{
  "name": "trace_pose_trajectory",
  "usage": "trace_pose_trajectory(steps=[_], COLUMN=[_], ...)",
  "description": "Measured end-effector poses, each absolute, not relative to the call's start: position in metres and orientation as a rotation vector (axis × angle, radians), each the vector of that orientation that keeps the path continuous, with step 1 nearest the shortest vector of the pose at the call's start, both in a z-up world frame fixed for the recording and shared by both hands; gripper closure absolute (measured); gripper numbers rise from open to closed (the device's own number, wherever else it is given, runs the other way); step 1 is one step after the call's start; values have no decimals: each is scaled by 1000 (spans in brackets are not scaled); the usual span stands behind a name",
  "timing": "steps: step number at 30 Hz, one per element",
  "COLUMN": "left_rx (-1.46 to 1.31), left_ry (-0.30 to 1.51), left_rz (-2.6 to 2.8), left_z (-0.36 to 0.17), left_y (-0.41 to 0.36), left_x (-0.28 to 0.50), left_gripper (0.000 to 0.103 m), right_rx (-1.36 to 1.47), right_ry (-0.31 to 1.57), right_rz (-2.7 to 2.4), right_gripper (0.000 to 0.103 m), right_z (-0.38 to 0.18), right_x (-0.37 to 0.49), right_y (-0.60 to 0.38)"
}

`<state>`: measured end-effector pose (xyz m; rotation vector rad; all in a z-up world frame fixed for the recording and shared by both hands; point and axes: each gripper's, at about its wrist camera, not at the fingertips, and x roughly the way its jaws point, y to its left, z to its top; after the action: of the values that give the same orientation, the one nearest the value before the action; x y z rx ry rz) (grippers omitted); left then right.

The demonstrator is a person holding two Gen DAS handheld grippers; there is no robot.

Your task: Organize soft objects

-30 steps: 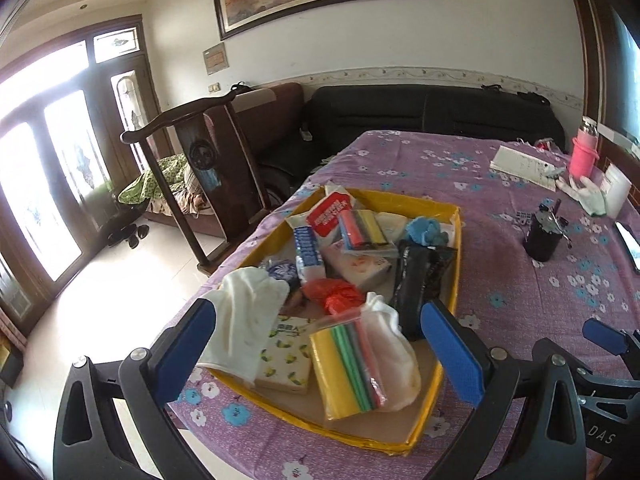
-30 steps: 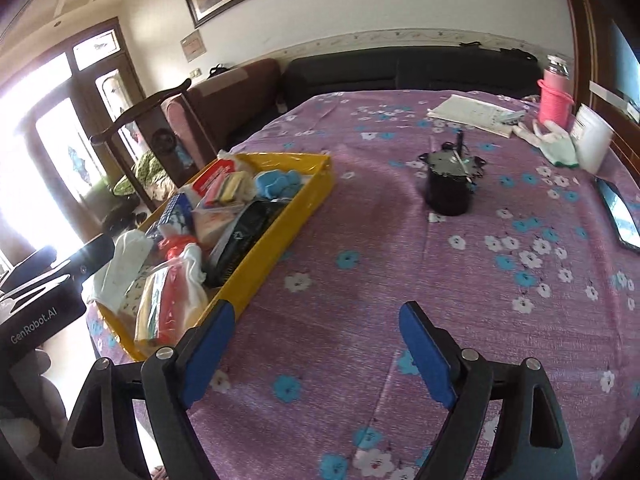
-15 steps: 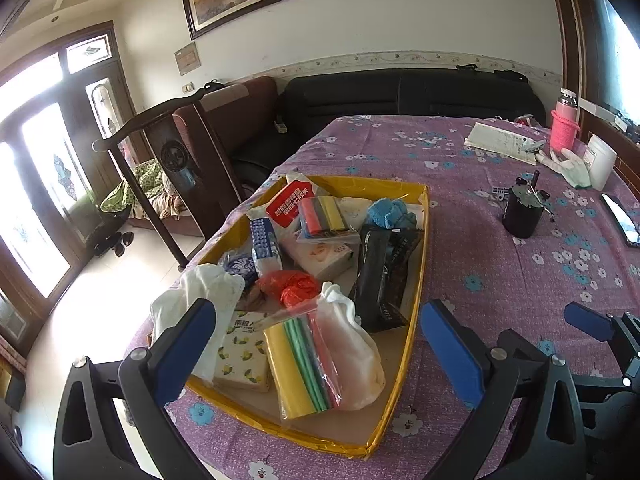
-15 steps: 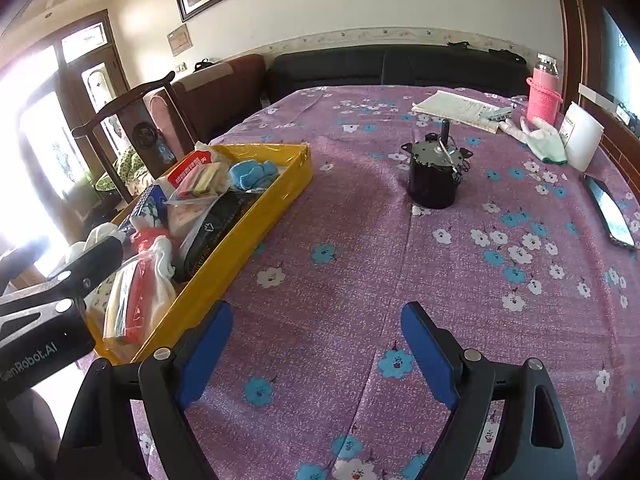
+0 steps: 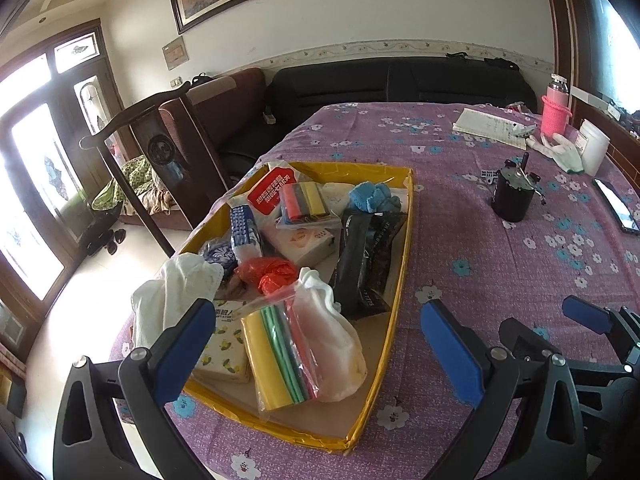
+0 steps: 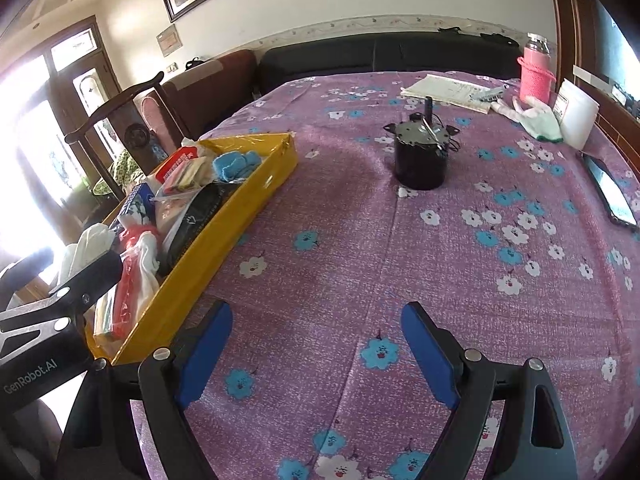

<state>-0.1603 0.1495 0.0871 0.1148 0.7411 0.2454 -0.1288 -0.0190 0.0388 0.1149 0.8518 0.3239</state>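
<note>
The left tool [image 5: 316, 344] stands wide with nothing between its blue pads, poised over the near end of the yellow tray [image 5: 403, 264]. Directly ahead of it lies one clear bag of coloured strips [image 5: 280, 348], leaning against one white drawstring pouch [image 5: 332, 344]. Under its left pad sit one lemon-print tissue pack [image 5: 226, 348] and one white cloth [image 5: 176, 292] that spills over the tray's left rim. Further ahead are one red plastic bag [image 5: 270, 272], one long black packet [image 5: 368, 256] along the right wall, one blue-and-white pack [image 5: 244, 232], one second bag of coloured strips [image 5: 306, 202], one red-labelled packet [image 5: 272, 190] and one blue fluffy cloth [image 5: 374, 198] at the far end. The tray's near corner lies close to the counter's [image 5: 480, 264] front edge.

The right tool [image 6: 316, 344] is also wide and empty, over bare flowered cloth. The tray's right wall runs just to its left; ahead and to its right the counter is open as far as one black cylinder [image 6: 420, 160]. Beyond that, near the far right edge, lie one white glove [image 6: 536, 118], one pink bottle [image 6: 536, 70] and one phone [image 6: 610, 192].
</note>
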Motion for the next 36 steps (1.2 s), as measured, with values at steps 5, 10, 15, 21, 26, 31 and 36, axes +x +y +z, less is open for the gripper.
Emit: trace_pose_trajectory(steps=[5,10,15,21,26,31,36], left_rx=[125,111,31,-13,19,53,45], left_ry=[749,727,621,613,632,656,708], left_rz=[245,243,246,242,204,165,144], left_z=[85,88,104,105,101,99,94], left_y=[146,145,156,162,144,119,93], left_x=[-160,-164,-177,-177,-175,-168,-153], left_gripper=[1,1,1,1,1,1,1], right_rx=[118,111,95,62,-4,-69,44], right_ry=[857,860,851,843,822,775,756], right_rz=[317,311,294,289,231,169,182], right_gripper=[13,13,13,13,12,11,11], right_z=[35,34,42,60,68,55,41], right_x=[-130,-130,-128,-111,-82,-59,-53], right_y=[-24,-30,-44,-63,-80,-106,-141])
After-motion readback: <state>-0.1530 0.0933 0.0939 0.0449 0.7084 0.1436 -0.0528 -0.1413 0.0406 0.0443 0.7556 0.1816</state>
